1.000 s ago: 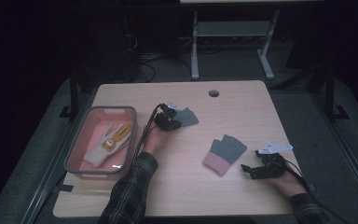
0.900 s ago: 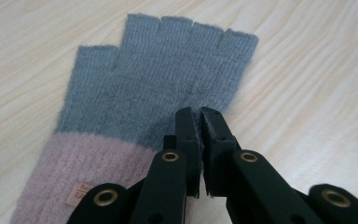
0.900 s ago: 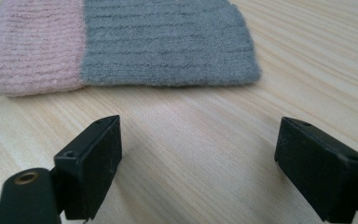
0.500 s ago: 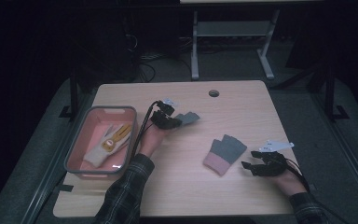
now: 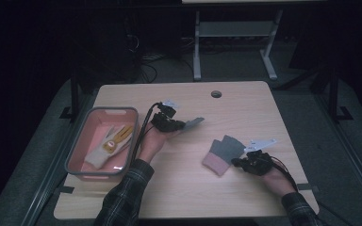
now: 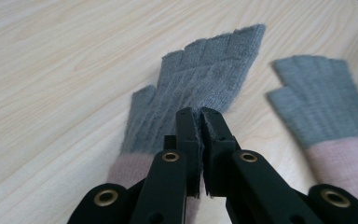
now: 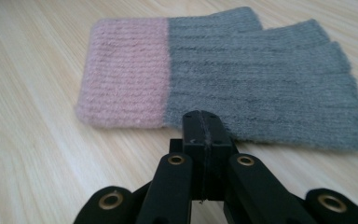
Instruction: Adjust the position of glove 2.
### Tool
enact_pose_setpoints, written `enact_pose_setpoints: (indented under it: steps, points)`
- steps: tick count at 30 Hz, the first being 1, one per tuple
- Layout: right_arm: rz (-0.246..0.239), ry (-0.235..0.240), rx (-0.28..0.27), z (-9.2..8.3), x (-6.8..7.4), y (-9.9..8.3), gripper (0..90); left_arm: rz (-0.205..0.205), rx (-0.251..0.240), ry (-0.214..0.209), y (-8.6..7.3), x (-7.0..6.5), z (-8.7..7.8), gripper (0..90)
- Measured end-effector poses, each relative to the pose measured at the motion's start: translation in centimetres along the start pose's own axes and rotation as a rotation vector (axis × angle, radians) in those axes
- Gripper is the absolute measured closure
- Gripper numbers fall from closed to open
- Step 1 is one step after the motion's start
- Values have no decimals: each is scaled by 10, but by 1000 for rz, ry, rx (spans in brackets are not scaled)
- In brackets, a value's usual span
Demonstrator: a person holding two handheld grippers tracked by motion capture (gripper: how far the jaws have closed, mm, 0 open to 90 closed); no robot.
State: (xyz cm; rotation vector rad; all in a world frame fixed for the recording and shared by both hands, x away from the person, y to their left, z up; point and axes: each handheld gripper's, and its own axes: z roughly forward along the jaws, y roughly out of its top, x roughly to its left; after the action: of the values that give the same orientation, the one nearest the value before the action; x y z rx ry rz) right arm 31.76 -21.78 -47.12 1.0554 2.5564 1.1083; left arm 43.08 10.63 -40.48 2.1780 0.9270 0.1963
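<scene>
Two fingerless gloves, grey with pink cuffs, are in play. My left gripper is shut on one glove, pinching it by the palm and holding it above the table's middle. The other glove lies flat on the table to the right. My right gripper has just been closing. Its jaws now meet, with their tips at that glove's near edge. I see no fabric between them.
A pink basket stands at the table's left with a beige and yellow glove inside. A cable hole sits near the far edge. Beyond the table are a metal stand and dark floor.
My left gripper has risen and drifted right, carrying its glove. My right gripper has moved left to the lying glove's edge, and its jaws have gone from open to closed.
</scene>
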Motion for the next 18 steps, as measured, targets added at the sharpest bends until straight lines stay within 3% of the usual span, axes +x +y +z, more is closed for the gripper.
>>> enact_pose_setpoints:
  steps: [11,18]
  points:
    - [-37,29,-11,27,17,26,900,24,1,-28,3,-19,-3,866]
    - [-41,43,-24,35,20,32,900,39,20,-54,5,-34,2,866]
